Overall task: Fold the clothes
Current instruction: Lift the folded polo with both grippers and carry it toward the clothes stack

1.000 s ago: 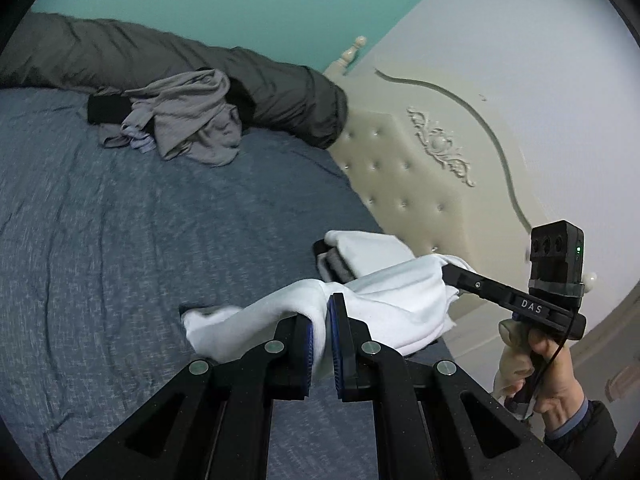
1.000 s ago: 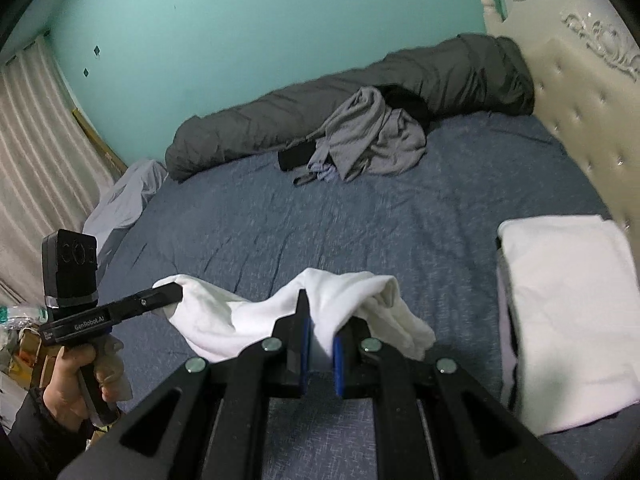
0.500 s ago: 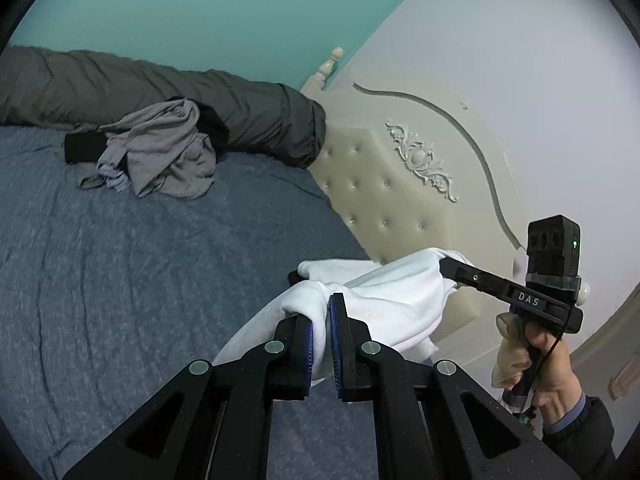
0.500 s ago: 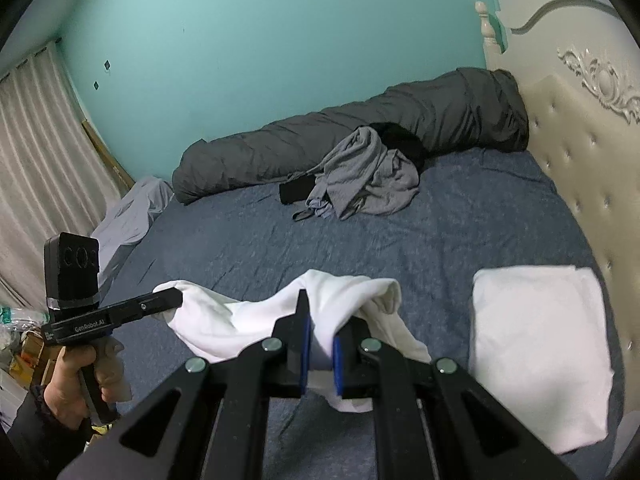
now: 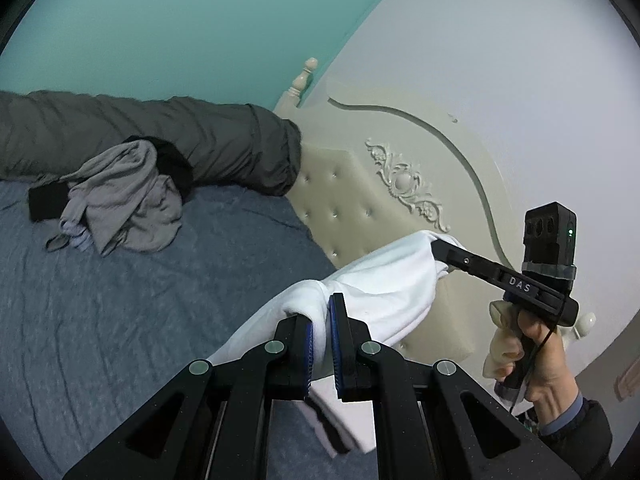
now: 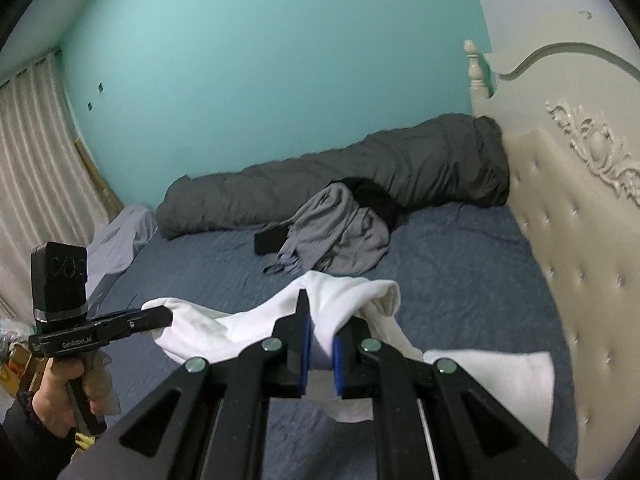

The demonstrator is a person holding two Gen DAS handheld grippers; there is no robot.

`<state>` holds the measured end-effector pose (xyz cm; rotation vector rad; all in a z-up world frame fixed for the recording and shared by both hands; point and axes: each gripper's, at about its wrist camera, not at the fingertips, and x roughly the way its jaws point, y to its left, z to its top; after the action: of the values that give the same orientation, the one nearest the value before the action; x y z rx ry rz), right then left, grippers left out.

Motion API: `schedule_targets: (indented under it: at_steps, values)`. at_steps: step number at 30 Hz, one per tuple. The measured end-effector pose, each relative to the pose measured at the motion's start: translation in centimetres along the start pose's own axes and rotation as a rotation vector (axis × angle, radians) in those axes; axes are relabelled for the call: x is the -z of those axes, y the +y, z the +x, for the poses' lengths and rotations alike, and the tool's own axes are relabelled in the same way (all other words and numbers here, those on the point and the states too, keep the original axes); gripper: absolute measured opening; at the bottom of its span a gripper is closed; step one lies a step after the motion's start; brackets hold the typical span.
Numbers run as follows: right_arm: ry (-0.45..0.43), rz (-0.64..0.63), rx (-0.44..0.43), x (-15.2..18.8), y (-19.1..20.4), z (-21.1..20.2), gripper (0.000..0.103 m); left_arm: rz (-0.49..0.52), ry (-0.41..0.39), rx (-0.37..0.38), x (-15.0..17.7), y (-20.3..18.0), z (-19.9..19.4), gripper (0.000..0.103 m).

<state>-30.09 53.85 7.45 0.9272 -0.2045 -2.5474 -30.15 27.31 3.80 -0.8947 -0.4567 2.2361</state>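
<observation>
While a white garment is held in the air between both tools, the scene is listed as follows.

White garment (image 5: 380,292): it is stretched above the bed, hanging between the two tools; in the right wrist view (image 6: 256,320) it sags in the middle and a rolled end is seen at its right side.

Left tool (image 5: 320,340): its blue pads are pressed onto a fold of the white garment, which is pinched between them; in the right wrist view (image 6: 160,314) its tip is seen at the left end of the cloth.

Right tool (image 6: 318,344): the white garment is pinched between its blue pads; in the left wrist view (image 5: 438,248) its tip is buried in the other end of the cloth.

Writing: "DAS" (image 5: 520,285) is read on the right tool's body; "GenRobot.AI" (image 6: 78,343) is read on the left tool's body, though small.

Hands: the right hand (image 5: 532,356) and the left hand (image 6: 68,388) are each closed around a handle.

Folded white cloth (image 6: 500,384): it lies on the bed near the headboard (image 6: 568,240), below the held garment.

Bed (image 6: 460,264): a blue-grey sheet covers it.

Grey clothes (image 6: 336,236): a loose pile is left on the bed, just beside a rolled dark duvet (image 6: 360,176).

Wall (image 6: 260,60): it is painted turquoise.
</observation>
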Motion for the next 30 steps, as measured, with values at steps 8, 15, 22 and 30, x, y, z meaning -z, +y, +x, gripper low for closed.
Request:
schedule_targets:
  at_steps: [8,15,22,30]
  values:
    - [-0.057,0.004,0.053,-5.0,-6.2,-0.3,0.008,0.051,0.004,0.018,-5.8,-4.4,6.6,0.008]
    - [-0.072,0.035,0.132,-6.4,-13.0,0.3,0.008,0.045,0.031,0.016,-6.8,-5.4,12.6,0.008]
    - [-0.062,0.025,0.181,-6.4,-17.3,1.2,0.008,0.04,0.059,0.014,-7.8,-6.5,18.6,0.008]
    - [-0.101,0.022,0.2,-6.9,-19.9,0.4,0.008,0.071,0.073,0.019,-7.4,-8.3,20.5,0.008]
